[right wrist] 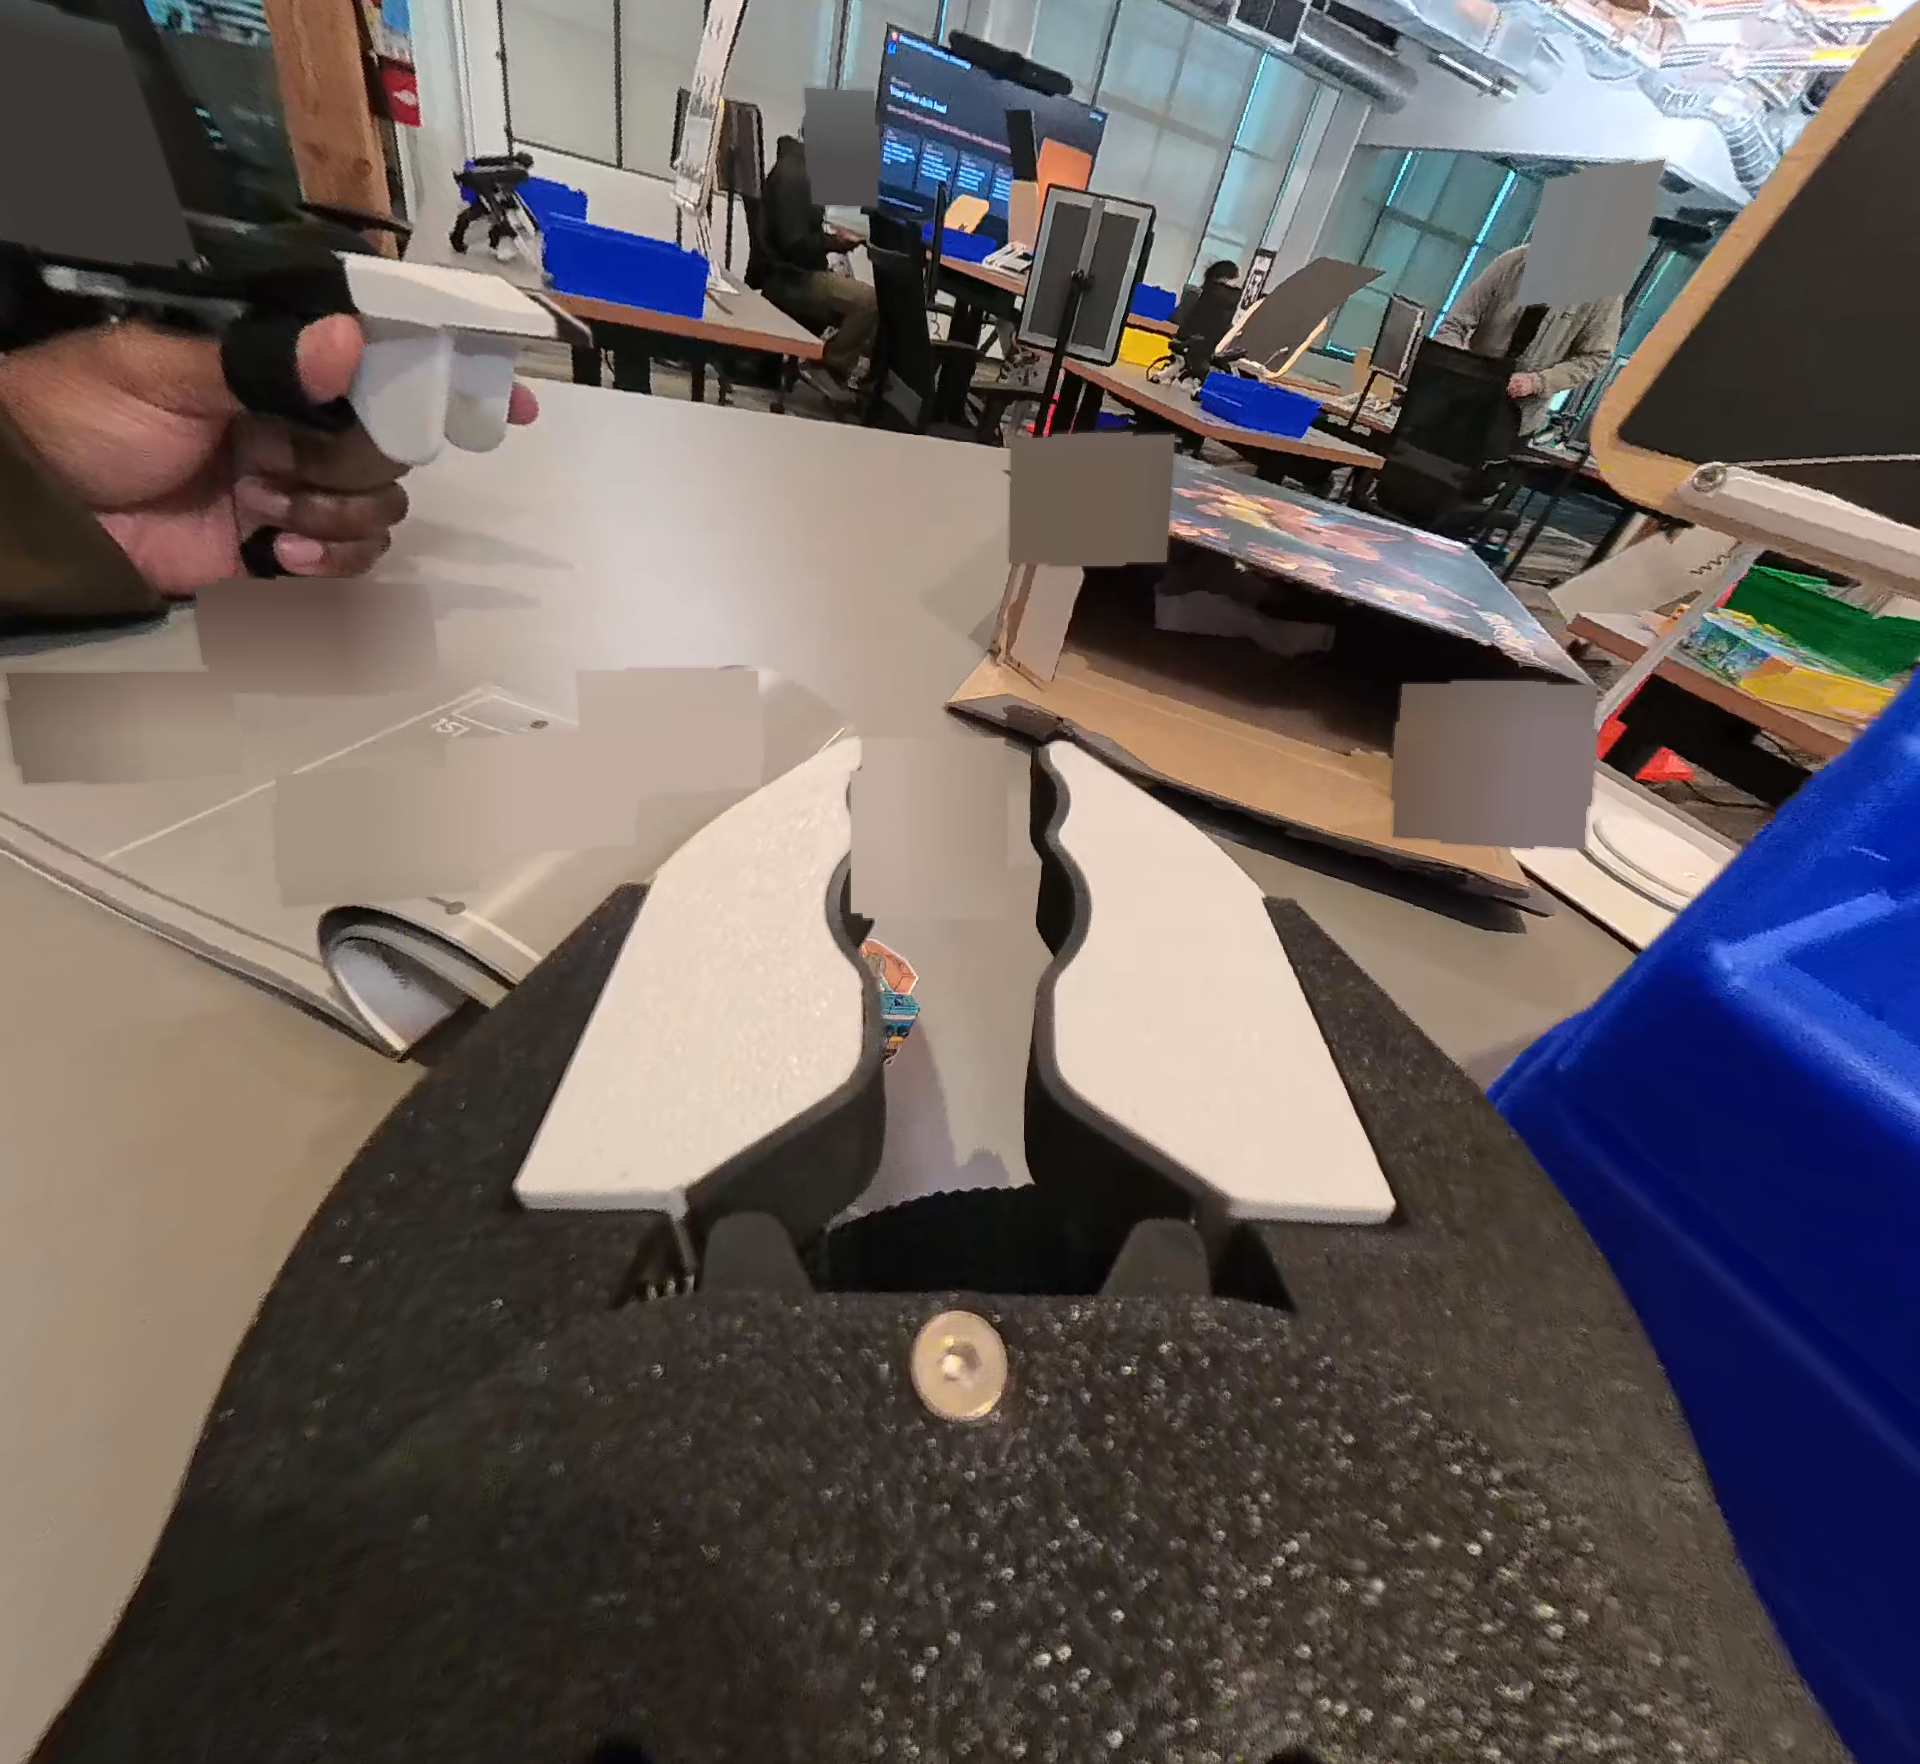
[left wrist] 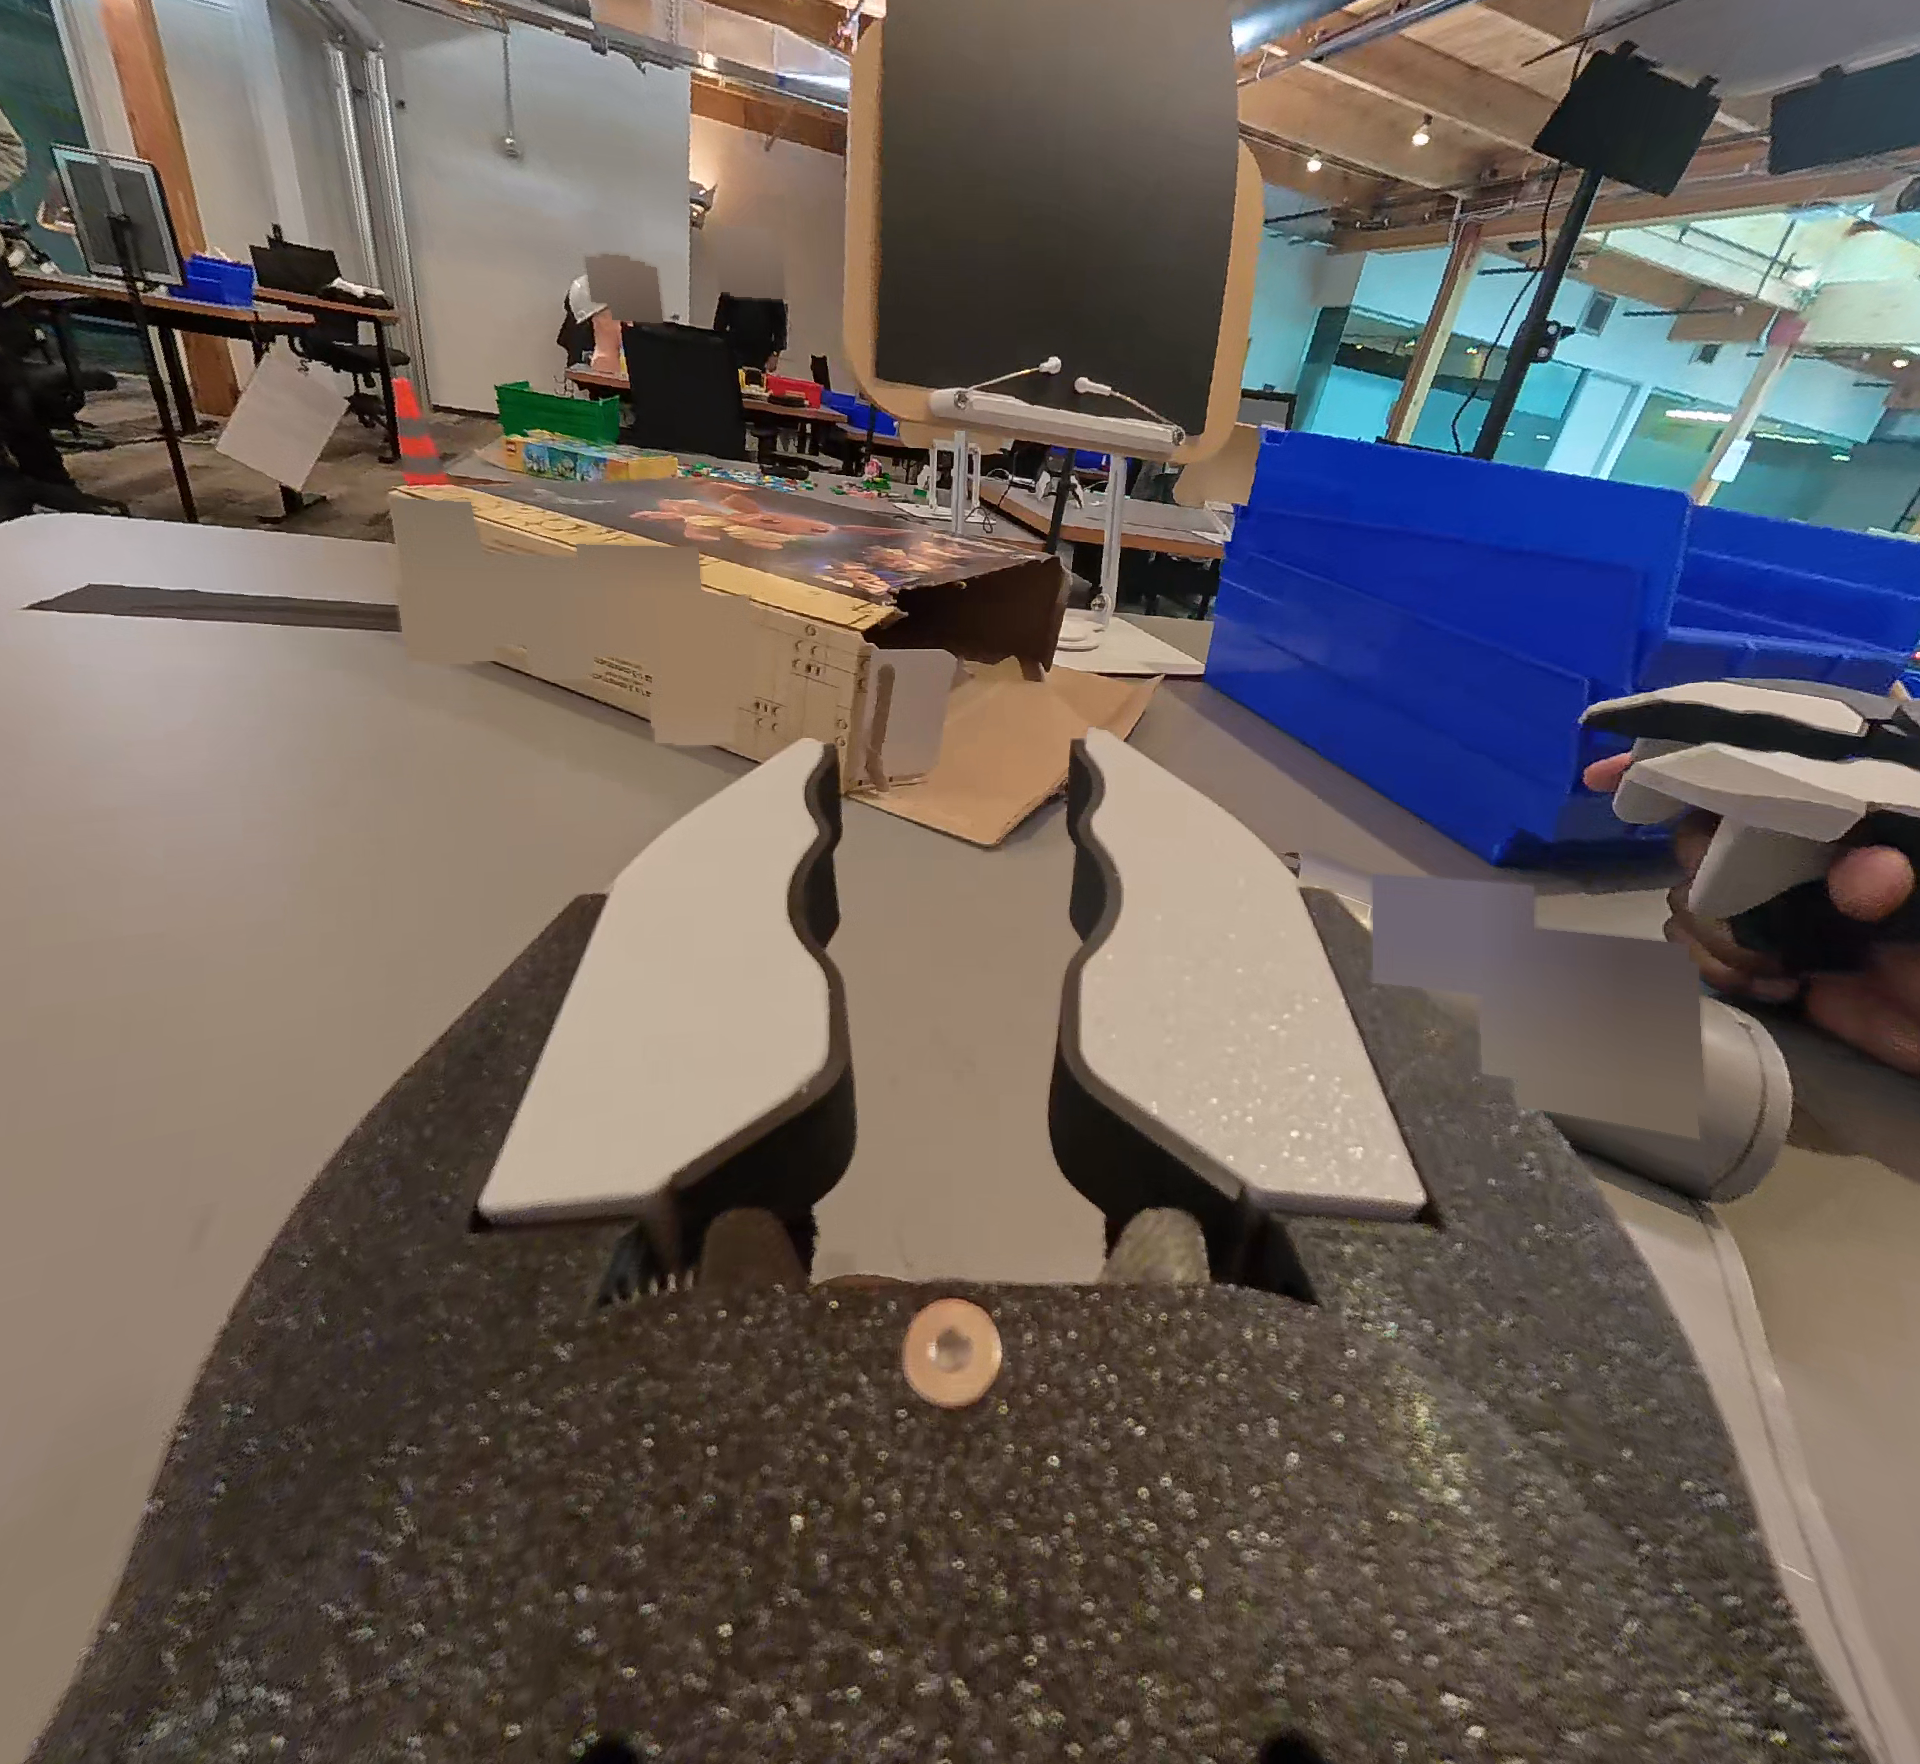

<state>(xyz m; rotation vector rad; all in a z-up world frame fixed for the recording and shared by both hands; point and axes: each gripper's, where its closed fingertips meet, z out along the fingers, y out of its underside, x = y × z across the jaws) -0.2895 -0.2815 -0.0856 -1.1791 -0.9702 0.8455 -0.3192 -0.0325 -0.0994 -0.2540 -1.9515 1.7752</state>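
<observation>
My left gripper [left wrist: 953,758] is open and empty, low over the grey table [left wrist: 260,831]. It points at an opened cardboard box [left wrist: 727,602] with a printed lid and a loose flap. My right gripper [right wrist: 951,764] is open too. A small colourful piece [right wrist: 896,997] shows on the table between its fingers, close to the left finger; I cannot tell whether they touch. The same box [right wrist: 1299,706] lies ahead of it to the right. A hand holds each gripper: the right one shows in the left wrist view [left wrist: 1616,748], the left one in the right wrist view [right wrist: 540,317].
A blue bin [left wrist: 1455,634] stands on the right, close beside my right gripper [right wrist: 1766,1195]. A rolled grey mat [right wrist: 416,966] lies between the grippers. A black board with a wood rim [left wrist: 1049,156] stands on a white stand behind the box. Desks and people are farther back. Across from one pair of fingers to the other is roughly 25 cm.
</observation>
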